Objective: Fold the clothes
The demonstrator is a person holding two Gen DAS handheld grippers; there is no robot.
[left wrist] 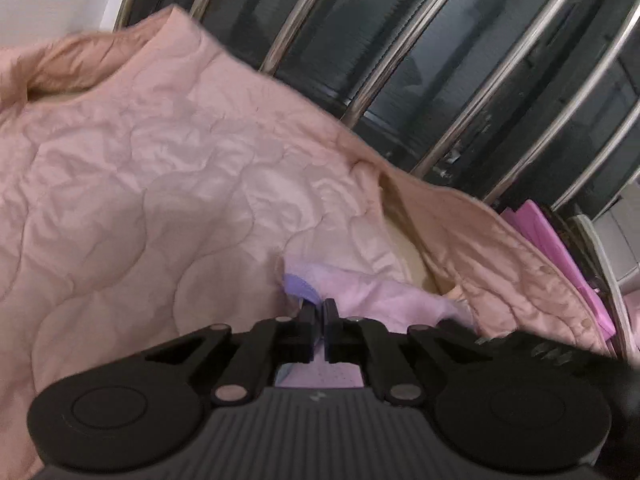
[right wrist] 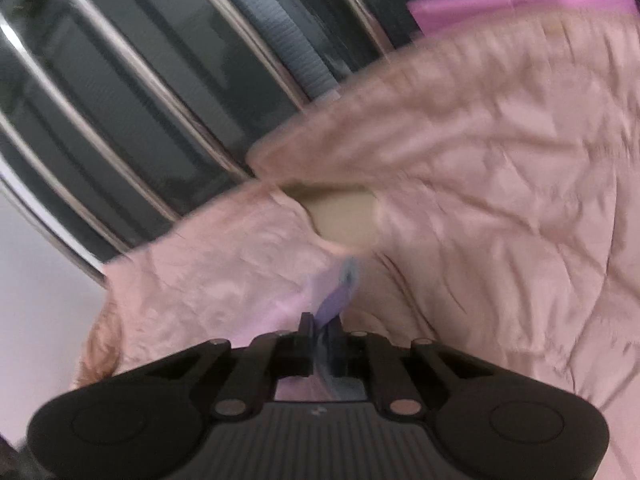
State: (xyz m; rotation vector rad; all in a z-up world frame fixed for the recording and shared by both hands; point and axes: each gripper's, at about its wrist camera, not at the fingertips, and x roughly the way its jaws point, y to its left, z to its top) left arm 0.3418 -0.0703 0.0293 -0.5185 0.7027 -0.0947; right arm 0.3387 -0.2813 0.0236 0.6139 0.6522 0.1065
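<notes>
Pink quilted jacket (left wrist: 168, 168) hangs spread before metal bars (left wrist: 472, 80). Left gripper (left wrist: 319, 308) pinches its lilac hem at six o'clock, fingers nearly together; right gripper (right wrist: 322, 322) likewise clamps lilac trim (right wrist: 334, 304).

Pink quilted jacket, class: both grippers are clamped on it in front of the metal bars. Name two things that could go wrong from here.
1. The left gripper and right gripper each pinch only a thin lilac edge of the pink quilted jacket; the smooth-looking fabric might slip free.
2. The jacket hangs close to the metal bars and may snag or drag there.
</notes>
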